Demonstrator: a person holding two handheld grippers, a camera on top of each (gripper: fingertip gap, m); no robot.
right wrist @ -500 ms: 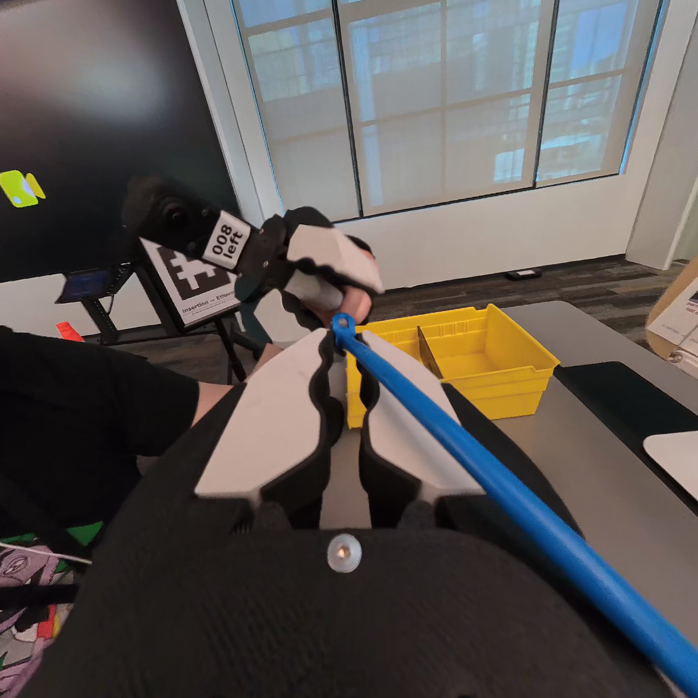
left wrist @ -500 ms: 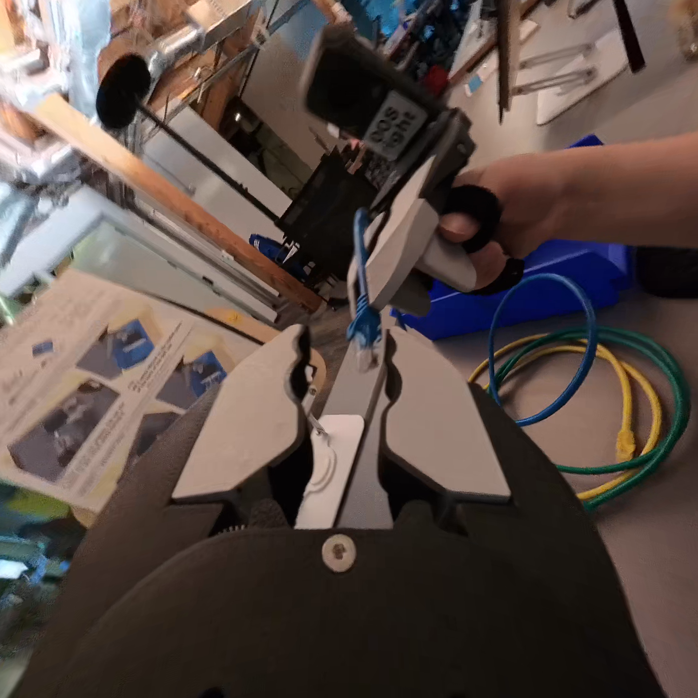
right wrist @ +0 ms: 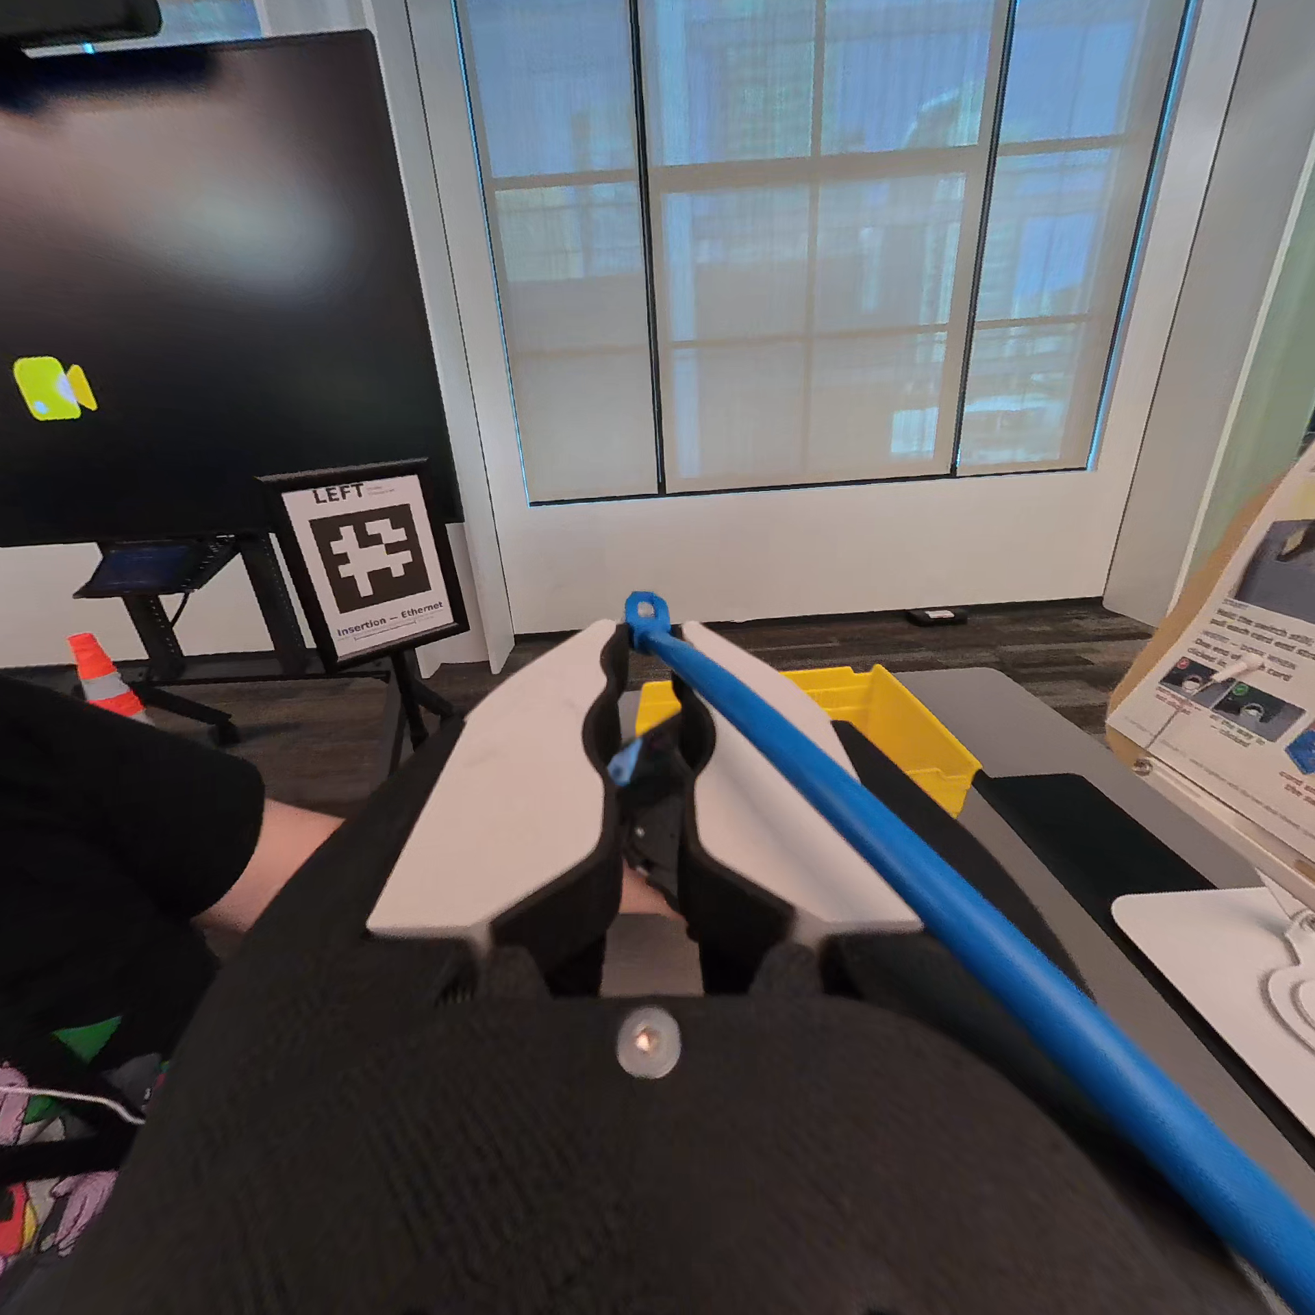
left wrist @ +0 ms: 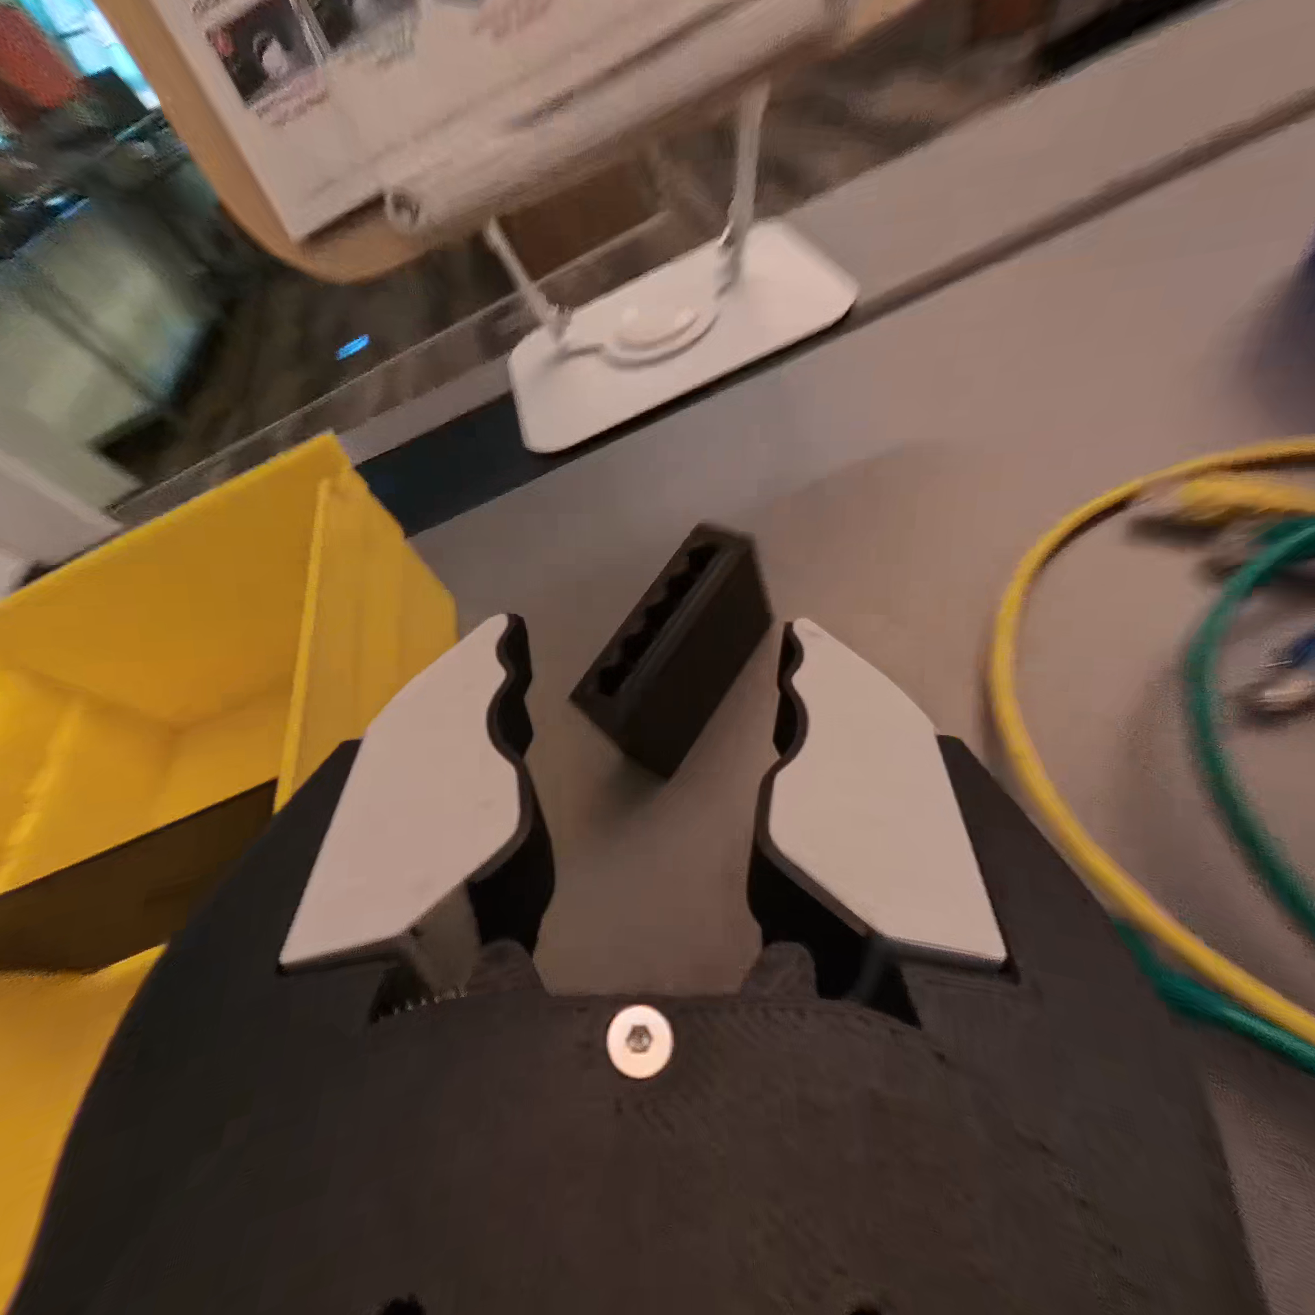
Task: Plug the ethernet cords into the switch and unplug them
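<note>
Your left gripper (left wrist: 651,658) hangs over the grey table (left wrist: 925,398) with its fingers spread wide and nothing between them. Just past the tips, in line with the gap, sits the switch (left wrist: 672,651): a small black rectangular block, matte, with a row of scalloped port openings along its upper left face. Its long axis runs from near-left to far-right, so the ports look up and toward the left. It rests on the table, apart from both fingers.

To the left stands a yellow bin (left wrist: 213,640), close beside your left finger. To the right lie loops of yellow cord (left wrist: 1025,768) and green cord (left wrist: 1210,754), overlapping, blurred at the far end; a yellow plug shows there, its direction unclear. At the far edge stands a white stand base (left wrist: 683,341) under a printed sheet.

Your right gripper (right wrist: 646,626) has its fingers pressed together on the blue cord (right wrist: 925,889), pinching it just behind the tip. The cord is a smooth, bright blue round cable; its end pokes out past the fingertips, pointing far and slightly up, and its length runs back toward the near right, out of view at the corner. The plug itself you cannot make out. The yellow bin shows beyond the fingers, with a marker sign (right wrist: 370,562) on a floor stand at far left.
</note>
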